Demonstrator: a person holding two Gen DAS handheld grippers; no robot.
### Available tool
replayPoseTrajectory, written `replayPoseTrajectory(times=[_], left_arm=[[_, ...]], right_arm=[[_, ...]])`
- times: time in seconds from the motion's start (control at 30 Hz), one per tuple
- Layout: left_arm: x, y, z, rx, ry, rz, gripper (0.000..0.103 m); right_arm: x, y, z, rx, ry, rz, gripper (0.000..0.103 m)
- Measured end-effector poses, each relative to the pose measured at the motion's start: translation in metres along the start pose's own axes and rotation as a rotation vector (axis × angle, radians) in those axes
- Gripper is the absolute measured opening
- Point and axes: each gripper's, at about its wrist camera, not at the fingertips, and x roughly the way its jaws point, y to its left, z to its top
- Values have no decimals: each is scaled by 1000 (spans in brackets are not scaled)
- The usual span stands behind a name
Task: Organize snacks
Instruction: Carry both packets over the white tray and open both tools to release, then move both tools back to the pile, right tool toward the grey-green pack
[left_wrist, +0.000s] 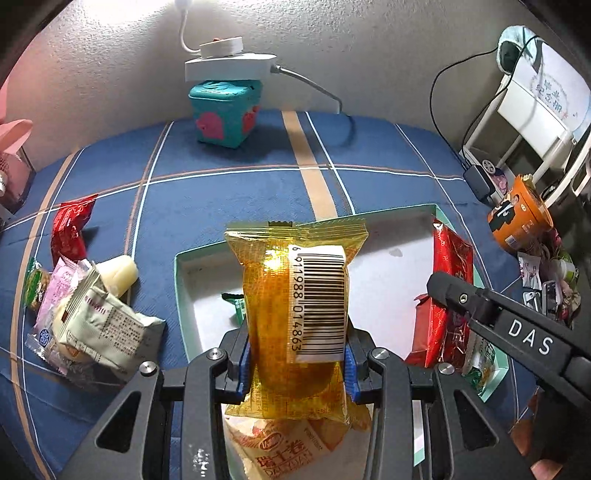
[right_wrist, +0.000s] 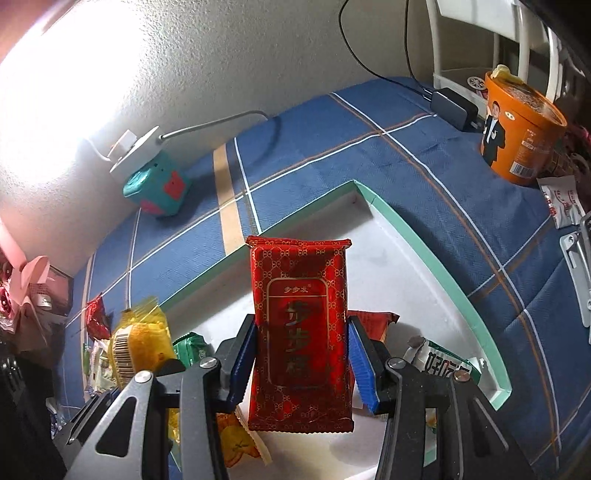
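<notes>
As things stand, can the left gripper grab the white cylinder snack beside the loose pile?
Probably not yet: the left gripper is shut on the yellow packet, so its jaws are occupied. The white cylinder snack itself lies uncovered.

Yellow snack pkt (left_wrist: 295, 317) upright, red pkt (right_wrist: 300, 332) upright, both over white tray (left_wrist: 388, 240), prob. clamped.

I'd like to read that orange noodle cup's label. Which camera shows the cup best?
The right wrist view: the orange noodle cup stands large and upright at top right, its printed side and barcode facing the camera. In the left wrist view it is smaller, tilted by the lens at the right edge.
</notes>
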Motion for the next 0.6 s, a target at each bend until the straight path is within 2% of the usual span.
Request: replayPoseTrajectory(times=[0.27,0.37,0.53,0.6], left_arm=[[7,-5,1,17,4,-6,41],[6,-5,1,21,7,1,47],[0,-5,2,26,0,6,48],[-1,-4,2,21,7,8,52]], right_arm=[[5,2,-1,-1,11,-13,51],[6,3,-1,-3,13,-18,51],[3,5,-2,-15,2,-18,51],[1,6,-1,-17,-4,-19,52]])
